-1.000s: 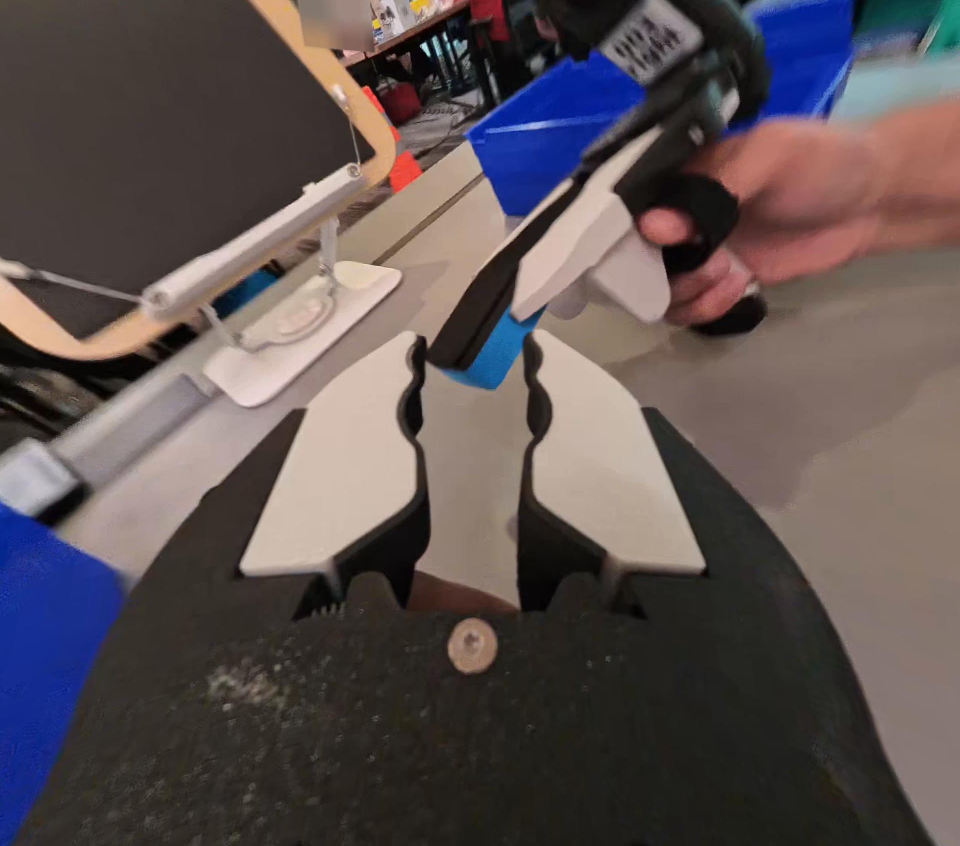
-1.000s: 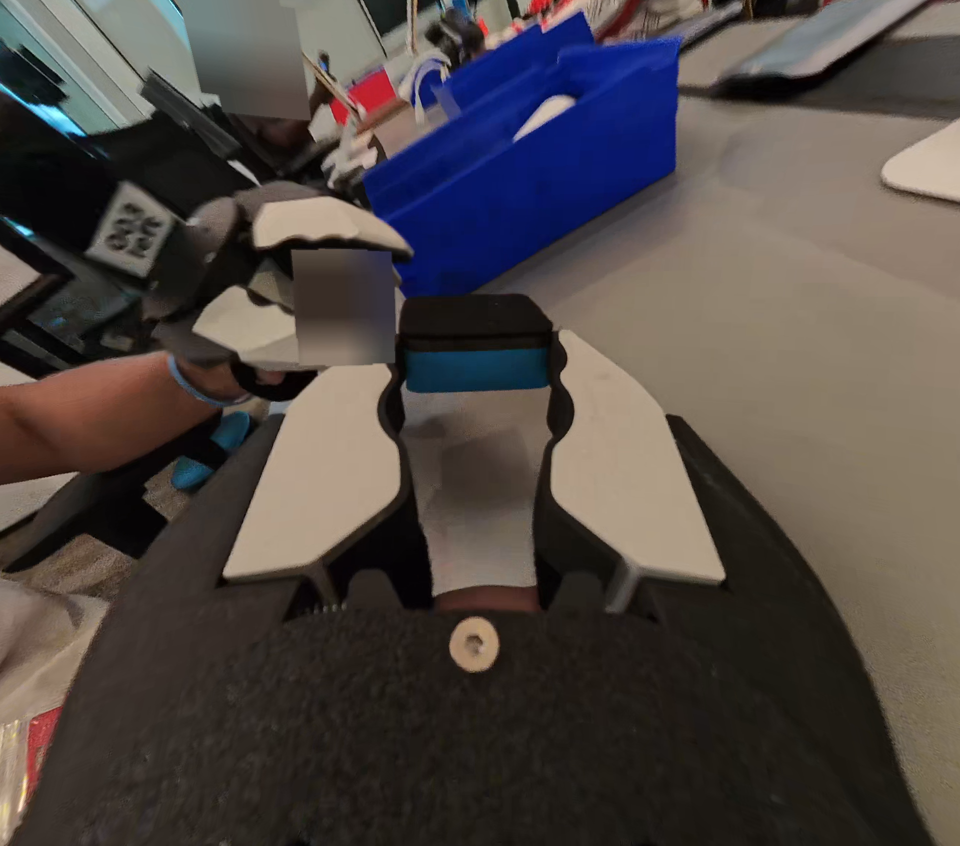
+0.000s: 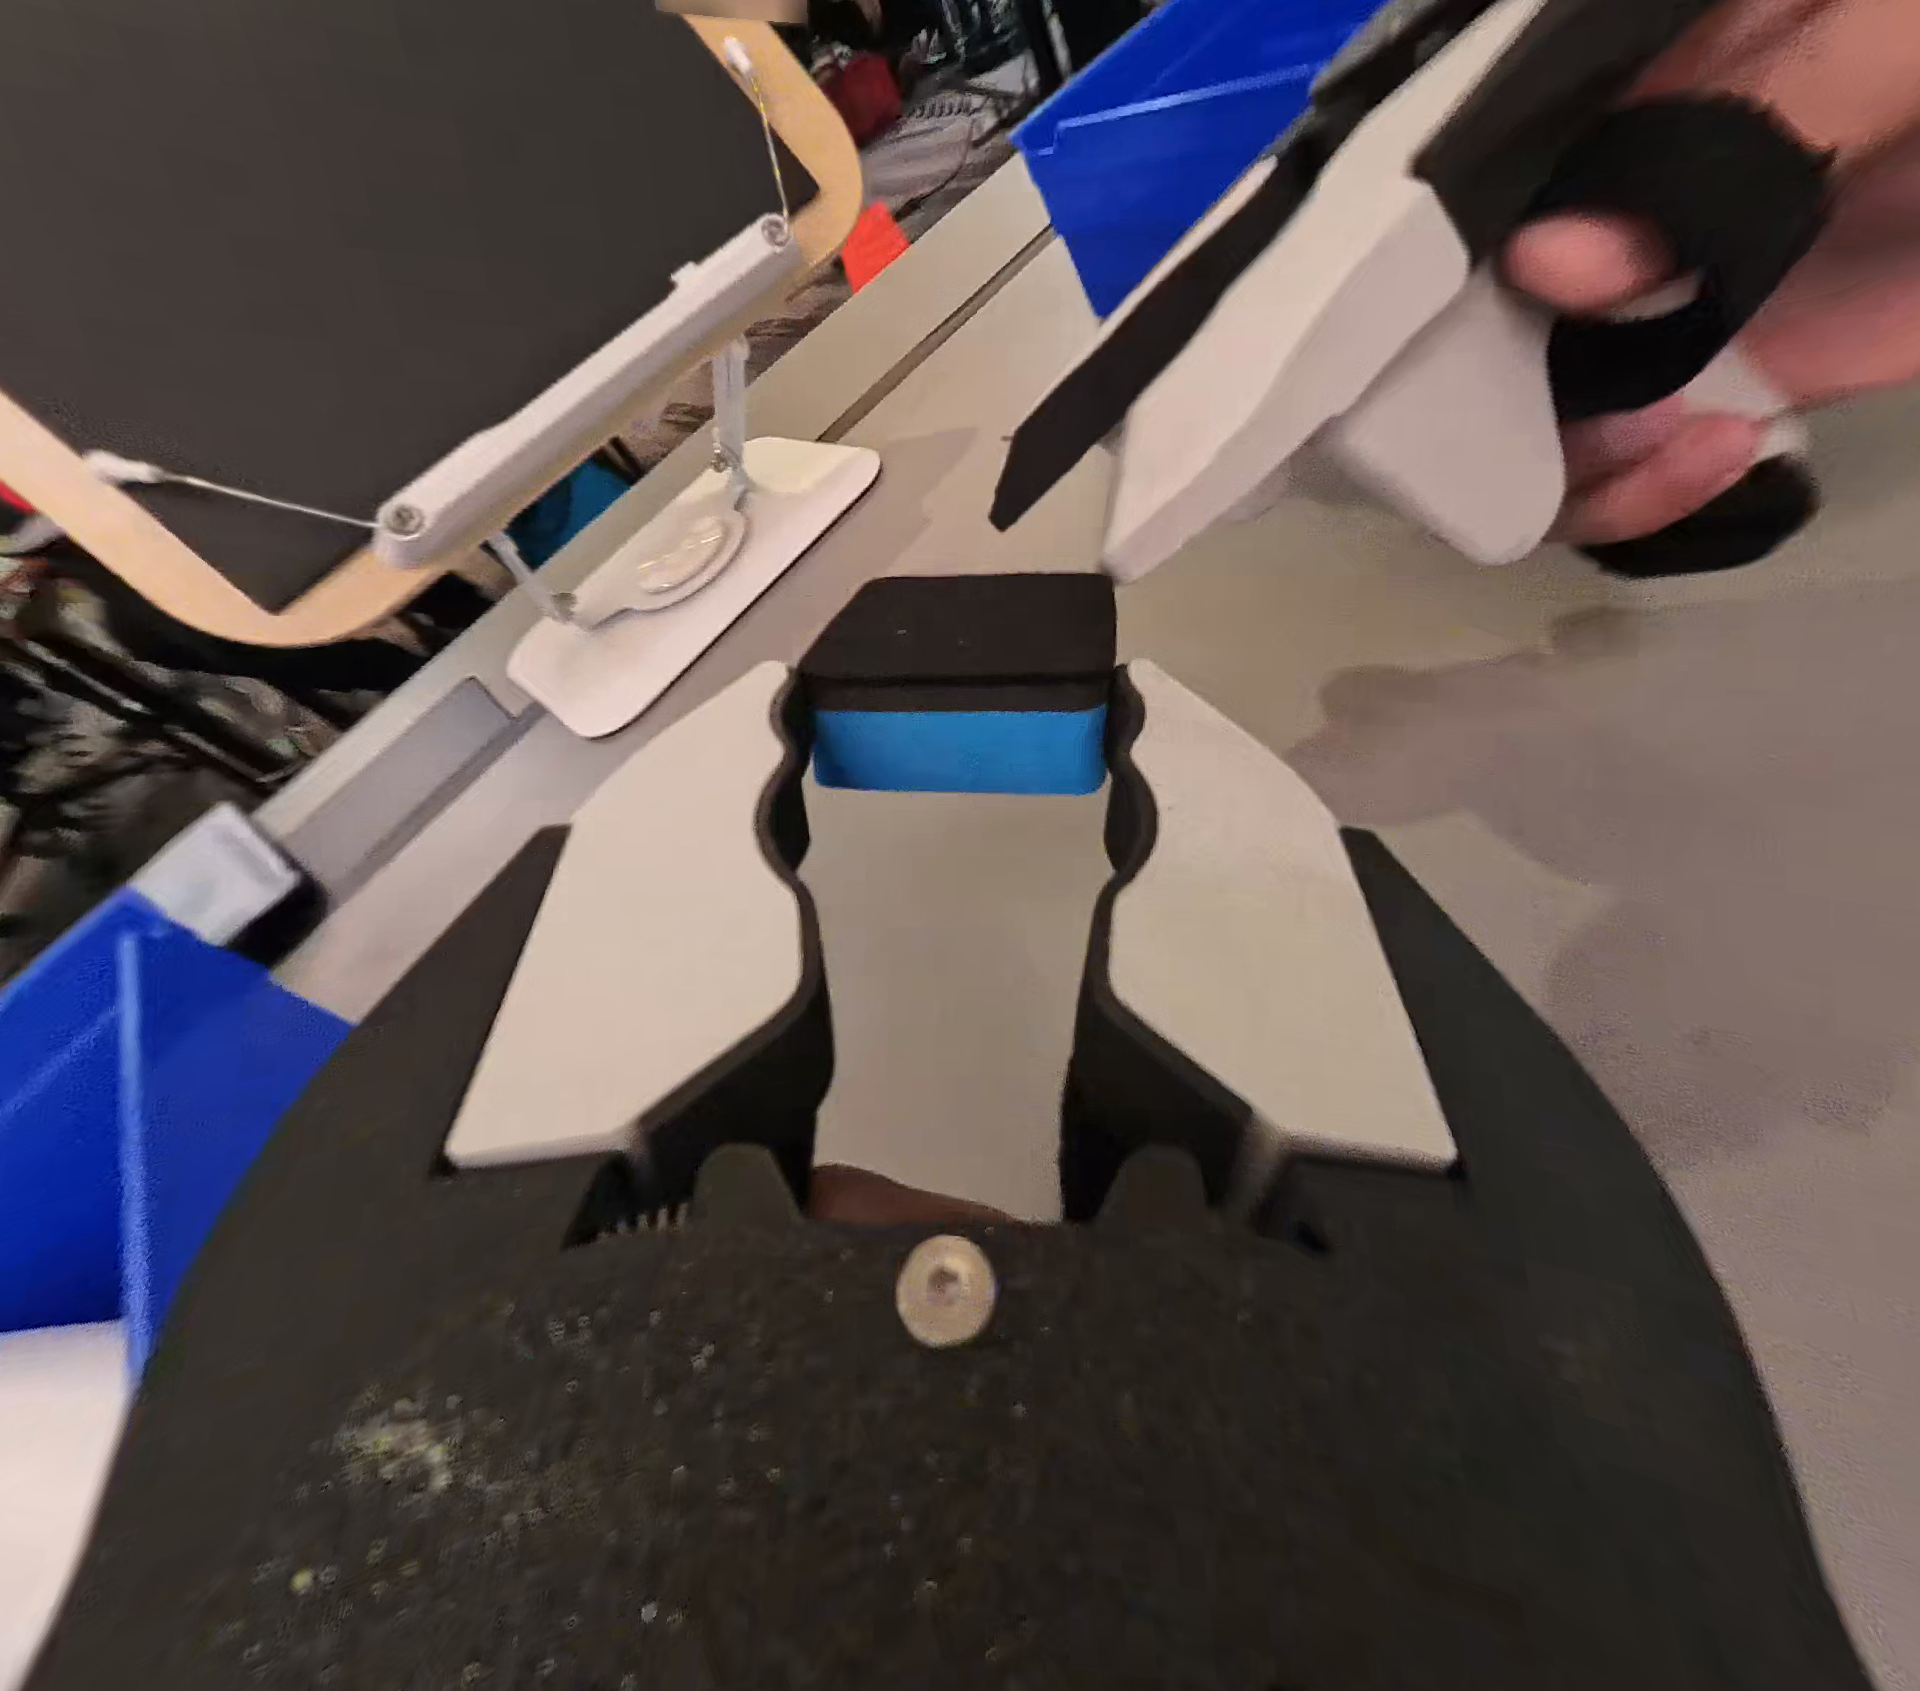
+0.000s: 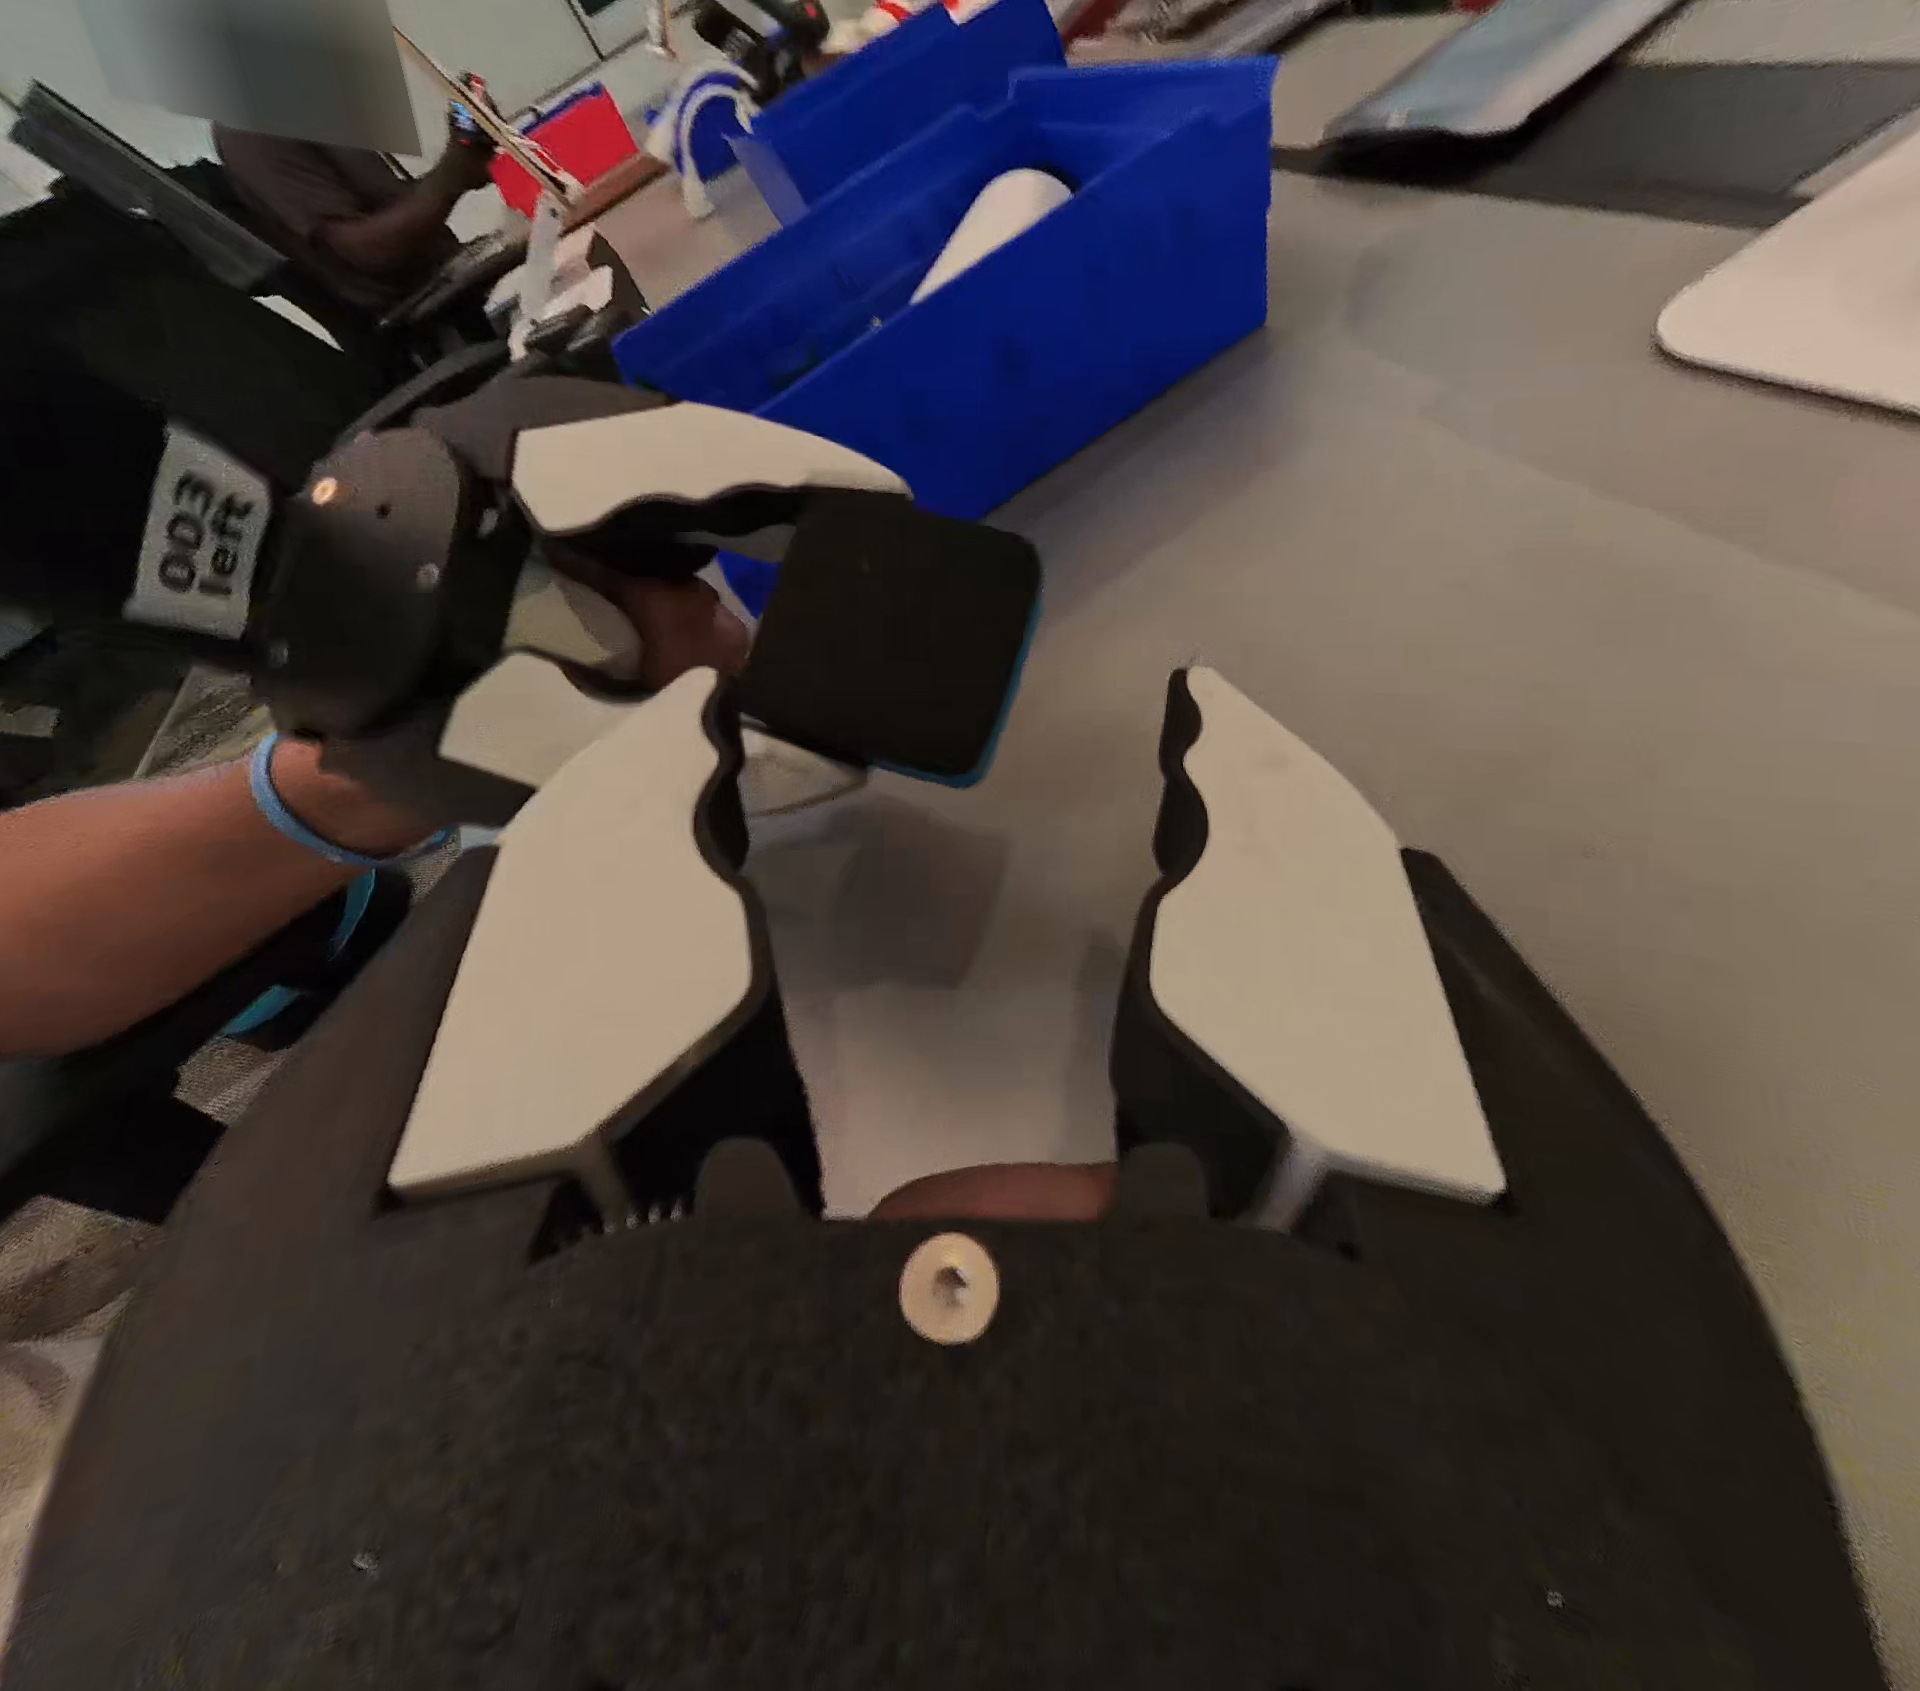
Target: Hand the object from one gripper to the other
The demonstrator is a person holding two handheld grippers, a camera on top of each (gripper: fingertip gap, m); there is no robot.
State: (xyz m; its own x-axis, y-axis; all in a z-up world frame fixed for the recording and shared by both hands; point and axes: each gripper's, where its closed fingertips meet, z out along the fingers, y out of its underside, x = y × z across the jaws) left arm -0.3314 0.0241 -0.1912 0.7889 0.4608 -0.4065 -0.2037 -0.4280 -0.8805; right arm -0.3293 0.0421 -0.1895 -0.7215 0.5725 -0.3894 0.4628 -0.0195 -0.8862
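Since a second ago the pad (image 3: 961, 706) has changed owners: it sat in the right claw (image 4: 956, 768), and now the left claw (image 3: 961, 758) pinches it at the tips, black face up and blue layer beneath. That right claw stands wide and empty, with the pad just past its left finger at about 11 o'clock in its own view. From the left view it hangs at 2 o'clock, just clear of the pad, a hand (image 3: 1766, 239) on its trigger. So the handover looks done; what seems left is drawing the claws apart, perhaps setting the pad down. Below lies a grey table (image 3: 1558, 810) with a blue bin (image 4: 1039, 353) at 12 o'clock and a tilted panel on a white stand (image 3: 696, 561) at 10 o'clock. Behind is a cluttered workroom.
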